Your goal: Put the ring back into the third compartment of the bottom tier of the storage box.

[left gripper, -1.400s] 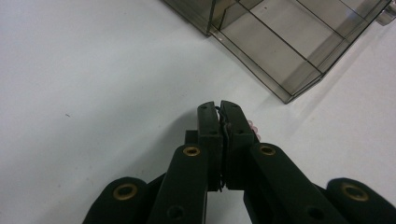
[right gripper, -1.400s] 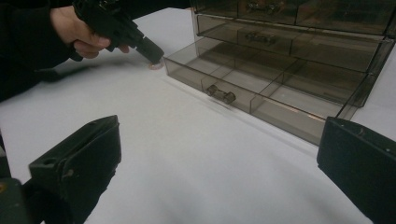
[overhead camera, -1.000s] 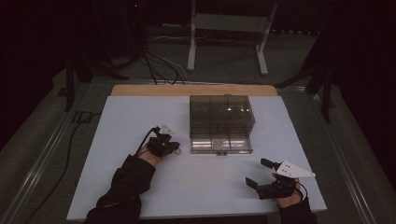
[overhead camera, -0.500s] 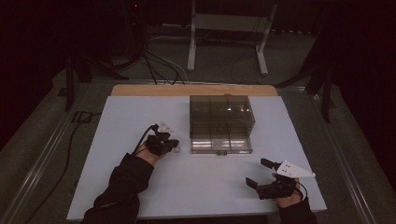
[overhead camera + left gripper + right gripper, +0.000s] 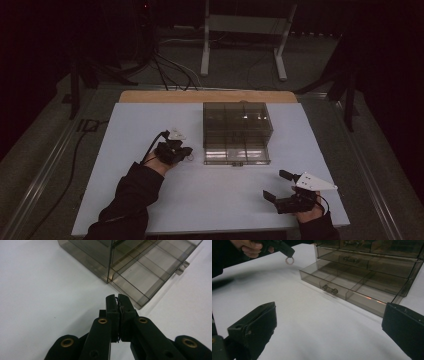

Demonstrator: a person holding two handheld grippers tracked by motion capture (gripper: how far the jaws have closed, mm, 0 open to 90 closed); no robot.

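Smoked translucent plastic forms the drawer cabinet (image 5: 236, 131) at the centre of the white table top (image 5: 125, 130); its lowest drawer (image 5: 347, 287) is pulled out toward the near side. Bare table is left on both sides of the cabinet and along the near edge. The left gripper (image 5: 182, 152) is positioned just left of the open drawer's near left corner, apart from it. Its jaws are pressed together on a small ring (image 5: 289, 260), seen in the right gripper view hanging below the jaw tips above the table. In the left gripper view a thin wire edge is seen between the closed pads (image 5: 118, 307). The right gripper (image 5: 281, 186) is held near the table's near right corner, well apart from the cabinet, its jaws spread wide with nothing between them.
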